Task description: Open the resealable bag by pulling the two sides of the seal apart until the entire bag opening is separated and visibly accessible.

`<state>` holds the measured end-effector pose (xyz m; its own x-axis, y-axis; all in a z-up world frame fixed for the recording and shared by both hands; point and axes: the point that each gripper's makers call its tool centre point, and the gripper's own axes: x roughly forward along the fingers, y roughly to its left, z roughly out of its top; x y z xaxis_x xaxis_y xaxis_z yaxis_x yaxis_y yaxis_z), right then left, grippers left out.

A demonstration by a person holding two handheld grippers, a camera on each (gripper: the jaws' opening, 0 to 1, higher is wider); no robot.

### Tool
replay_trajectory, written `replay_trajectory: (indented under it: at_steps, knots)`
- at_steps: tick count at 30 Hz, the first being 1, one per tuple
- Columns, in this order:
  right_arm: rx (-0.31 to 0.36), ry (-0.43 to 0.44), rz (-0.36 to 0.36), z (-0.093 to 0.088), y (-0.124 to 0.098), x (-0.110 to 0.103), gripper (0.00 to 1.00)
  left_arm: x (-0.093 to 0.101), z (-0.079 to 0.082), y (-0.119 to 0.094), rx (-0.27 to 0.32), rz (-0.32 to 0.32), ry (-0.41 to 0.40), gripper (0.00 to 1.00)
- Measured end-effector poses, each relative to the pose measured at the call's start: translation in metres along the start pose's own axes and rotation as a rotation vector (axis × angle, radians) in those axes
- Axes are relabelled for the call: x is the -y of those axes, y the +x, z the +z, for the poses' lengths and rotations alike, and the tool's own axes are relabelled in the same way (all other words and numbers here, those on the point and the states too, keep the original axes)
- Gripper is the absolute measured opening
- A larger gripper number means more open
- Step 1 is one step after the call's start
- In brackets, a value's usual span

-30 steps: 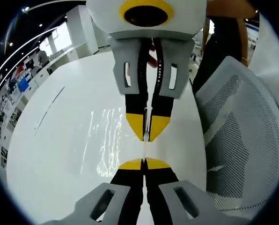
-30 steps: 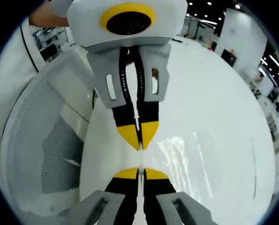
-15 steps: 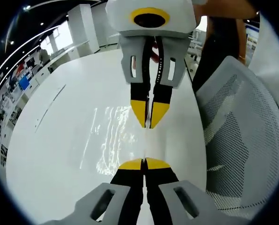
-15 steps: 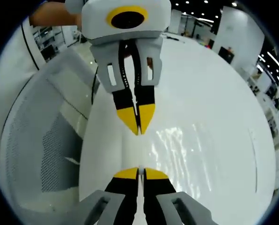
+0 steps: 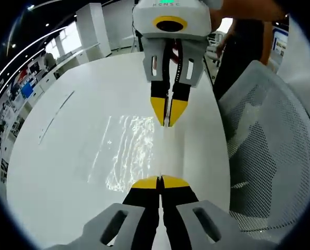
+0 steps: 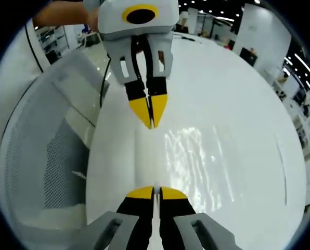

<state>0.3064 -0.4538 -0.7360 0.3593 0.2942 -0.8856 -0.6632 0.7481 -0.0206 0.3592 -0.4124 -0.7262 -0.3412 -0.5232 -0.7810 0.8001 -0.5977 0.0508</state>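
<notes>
Two hand-held grippers face each other across a clear resealable bag lying on a glossy white tabletop. In the left gripper view, the left hand-held gripper rises from the bottom edge with its yellow-tipped jaws pressed together on the near edge of the bag, while the right hand-held gripper points down from the top, its jaws likewise pinched on the far edge. The thin plastic shows mainly as a patch of rippled glare on the tabletop, to the left of the line between the two tips.

In the right gripper view, the right hand-held gripper comes up from the bottom with jaws closed on the bag, and the left hand-held gripper reaches in from the top, closed on the opposite edge. A pale strip runs between the two pairs of tips. Whether the seal is parted cannot be told.

A white mesh chair stands beside the tabletop, and a person's arm shows behind the right hand-held gripper in the left gripper view.
</notes>
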Motion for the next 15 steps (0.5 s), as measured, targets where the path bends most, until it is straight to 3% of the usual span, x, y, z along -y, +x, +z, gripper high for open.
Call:
replay_trajectory:
  at_steps: [15]
  knots:
    - [-0.02, 0.023, -0.015, -0.02, -0.006, 0.002, 0.0, -0.003, -0.005, -0.002, -0.005, 0.006, -0.008, 0.0]
